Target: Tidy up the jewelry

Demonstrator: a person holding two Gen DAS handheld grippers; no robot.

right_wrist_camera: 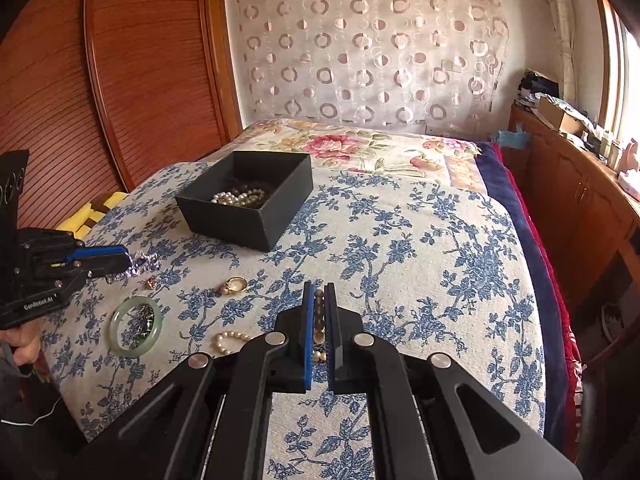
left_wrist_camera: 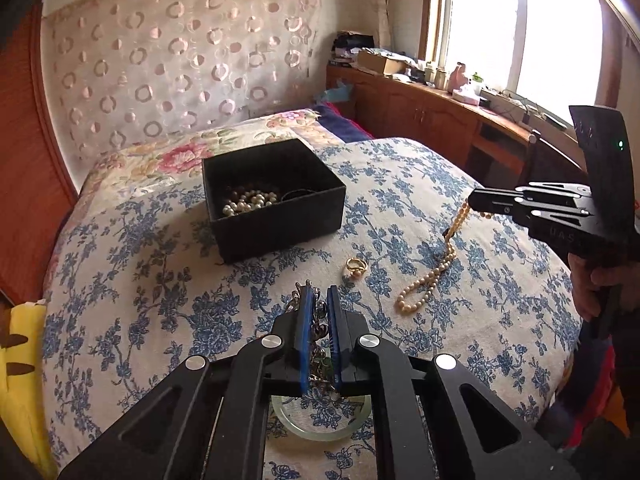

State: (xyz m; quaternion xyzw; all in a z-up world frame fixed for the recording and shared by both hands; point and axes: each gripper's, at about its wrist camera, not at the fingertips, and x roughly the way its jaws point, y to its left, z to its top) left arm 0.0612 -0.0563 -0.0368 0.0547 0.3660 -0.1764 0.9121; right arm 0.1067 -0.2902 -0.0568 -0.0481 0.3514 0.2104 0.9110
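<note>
On the flowered bedspread (left_wrist_camera: 160, 280) stands a black open box (left_wrist_camera: 280, 228) (right_wrist_camera: 240, 228) with pearls inside. My left gripper (left_wrist_camera: 319, 290) (right_wrist_camera: 126, 260) is shut on a silver chain (left_wrist_camera: 318, 332) (right_wrist_camera: 140, 266), held just above a pale green jade bangle (left_wrist_camera: 320, 424) (right_wrist_camera: 136, 328). Further right, my right gripper (right_wrist_camera: 319, 288) (left_wrist_camera: 474, 202) is shut on a cream pearl necklace (left_wrist_camera: 428, 280) (right_wrist_camera: 319, 312); its lower loop rests on the bedspread. A gold ring (left_wrist_camera: 356, 266) (right_wrist_camera: 236, 285) lies between the two grippers. A small gold piece (right_wrist_camera: 150, 283) sits near the bangle.
A wooden headboard (right_wrist_camera: 140, 60) rises at the left. Along the window on the right runs a cluttered wooden cabinet (left_wrist_camera: 420, 108). A floral pillow (right_wrist_camera: 340, 144) lies behind the box. A yellow cloth (left_wrist_camera: 20, 360) sits at the bed's left edge. A person's hand (left_wrist_camera: 588, 280) grips the right handle.
</note>
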